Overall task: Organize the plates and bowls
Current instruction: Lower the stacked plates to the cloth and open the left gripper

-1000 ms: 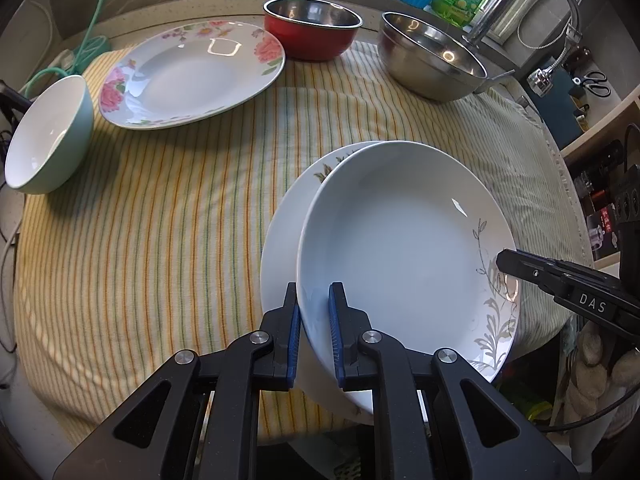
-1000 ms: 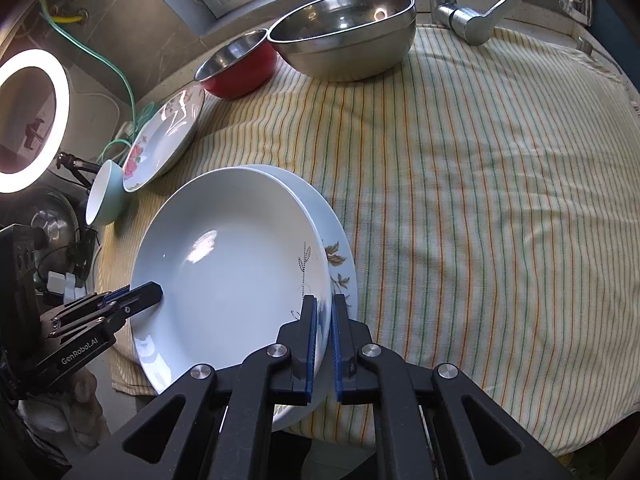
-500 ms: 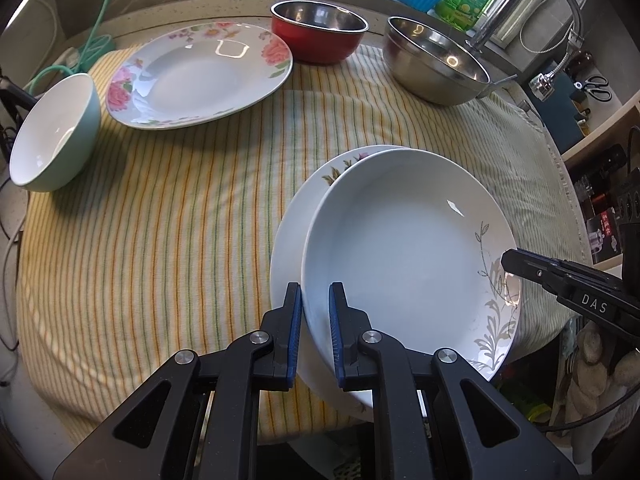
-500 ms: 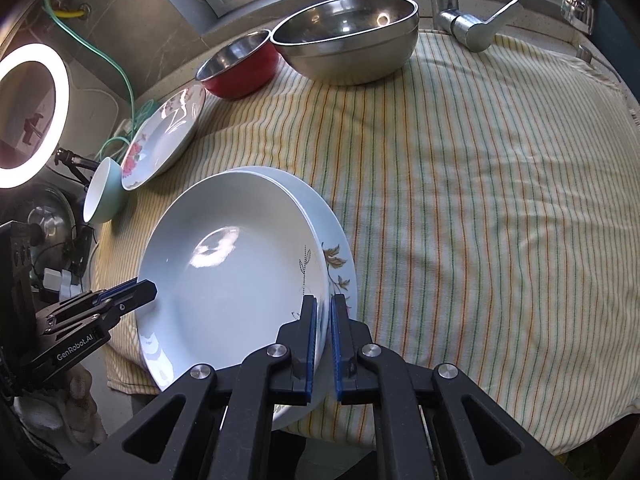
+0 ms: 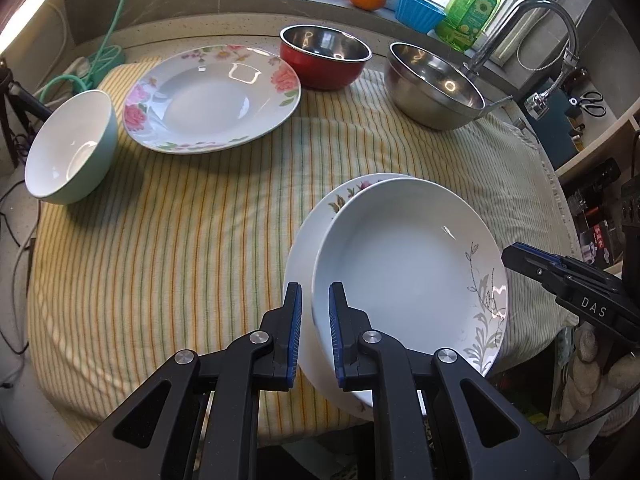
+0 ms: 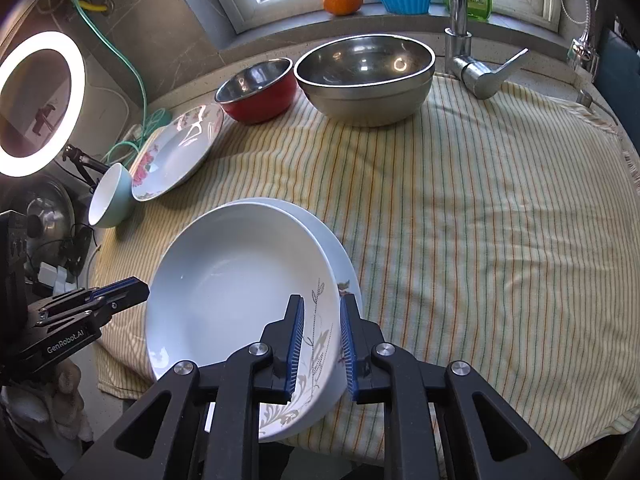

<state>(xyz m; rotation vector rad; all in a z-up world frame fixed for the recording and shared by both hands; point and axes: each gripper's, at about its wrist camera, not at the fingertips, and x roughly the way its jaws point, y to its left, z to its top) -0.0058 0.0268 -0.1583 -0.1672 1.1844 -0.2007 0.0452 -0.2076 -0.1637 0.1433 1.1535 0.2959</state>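
Two stacked plates [image 6: 240, 288] are seen overhanging the striped cloth's [image 6: 480, 240] lower edge; wide bare cloth lies at right. The top rim is clamped by the left gripper [image 5: 314, 320]. The right gripper [image 6: 320, 340], just opening, straddles the rim loosely.

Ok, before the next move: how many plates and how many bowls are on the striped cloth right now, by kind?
Plates: 3, the rose-rimmed plate, the leaf-patterned plate and the plate under it.
Bowls: 3, the teal bowl, the red bowl and the steel bowl.
Total: 6.
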